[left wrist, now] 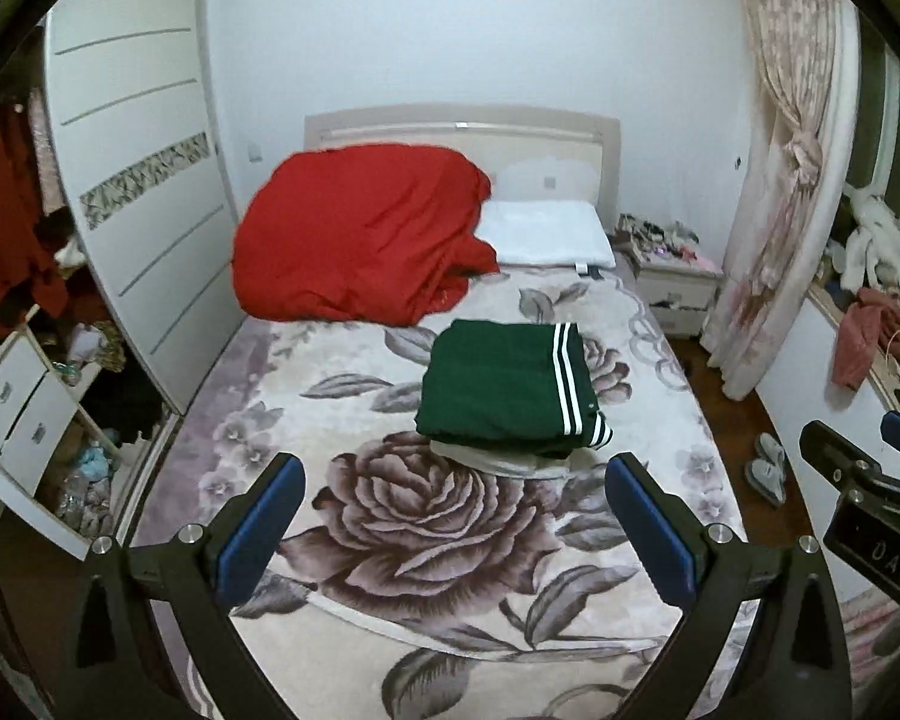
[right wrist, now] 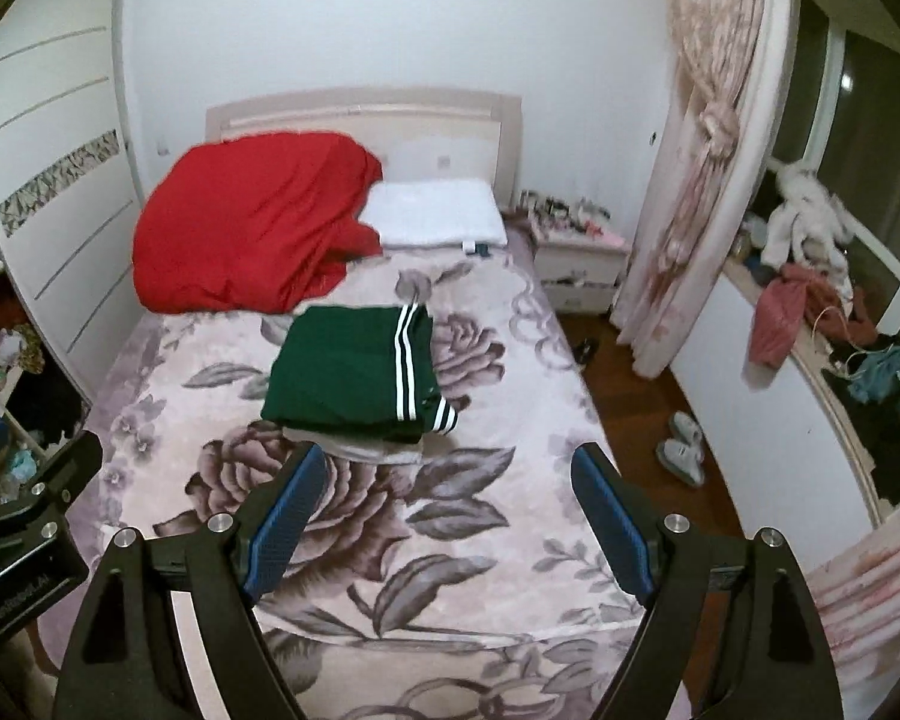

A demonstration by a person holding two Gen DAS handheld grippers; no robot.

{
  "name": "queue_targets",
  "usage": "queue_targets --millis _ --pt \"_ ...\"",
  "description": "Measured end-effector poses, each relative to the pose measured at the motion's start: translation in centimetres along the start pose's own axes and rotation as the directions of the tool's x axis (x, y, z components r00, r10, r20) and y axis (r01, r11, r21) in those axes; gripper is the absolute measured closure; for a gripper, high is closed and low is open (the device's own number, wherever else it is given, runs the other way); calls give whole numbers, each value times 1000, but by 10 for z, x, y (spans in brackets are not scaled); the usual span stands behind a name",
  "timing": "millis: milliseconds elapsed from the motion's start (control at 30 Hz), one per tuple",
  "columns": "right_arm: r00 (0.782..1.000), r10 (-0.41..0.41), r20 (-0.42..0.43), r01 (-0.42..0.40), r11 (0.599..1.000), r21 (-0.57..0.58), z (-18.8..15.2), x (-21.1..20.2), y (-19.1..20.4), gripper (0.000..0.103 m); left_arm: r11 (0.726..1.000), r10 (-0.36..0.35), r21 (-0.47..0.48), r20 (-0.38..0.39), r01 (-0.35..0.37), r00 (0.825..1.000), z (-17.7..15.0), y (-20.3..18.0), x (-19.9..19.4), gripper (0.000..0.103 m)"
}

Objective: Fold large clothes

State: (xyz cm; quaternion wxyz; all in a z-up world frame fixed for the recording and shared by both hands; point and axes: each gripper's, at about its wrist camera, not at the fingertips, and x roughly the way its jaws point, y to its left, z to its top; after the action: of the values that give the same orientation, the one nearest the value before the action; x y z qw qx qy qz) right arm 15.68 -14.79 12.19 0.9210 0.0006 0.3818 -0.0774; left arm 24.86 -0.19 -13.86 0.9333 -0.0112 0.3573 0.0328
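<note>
Left wrist view, folded green garment [left wrist: 510, 390] beyond wide-apart, seemingly empty tongs [left wrist: 450, 516]

Green garment [left wrist: 507, 387] folded (white stripes), mid-bed

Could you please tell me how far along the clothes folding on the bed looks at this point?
Done: the green striped garment lies folded square on a folded grey piece on the floral blanket. In hand: nothing; the left gripper and right gripper are open and empty above the bed. Possibly left: the rumpled red bedding by the headboard.
</note>
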Motion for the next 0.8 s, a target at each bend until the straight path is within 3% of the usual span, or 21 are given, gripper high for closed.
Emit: queue_targets --millis 367,800 --pt "995 40 93 -39 999 -6 -20 -82 -14 12 999 32 2 60 -32 998 -21 2 -43 1" --pt "990 64 125 -62 998 -18 -18 -90 -18 10 998 63 -3 128 -63 990 -28 -1 -65 0"
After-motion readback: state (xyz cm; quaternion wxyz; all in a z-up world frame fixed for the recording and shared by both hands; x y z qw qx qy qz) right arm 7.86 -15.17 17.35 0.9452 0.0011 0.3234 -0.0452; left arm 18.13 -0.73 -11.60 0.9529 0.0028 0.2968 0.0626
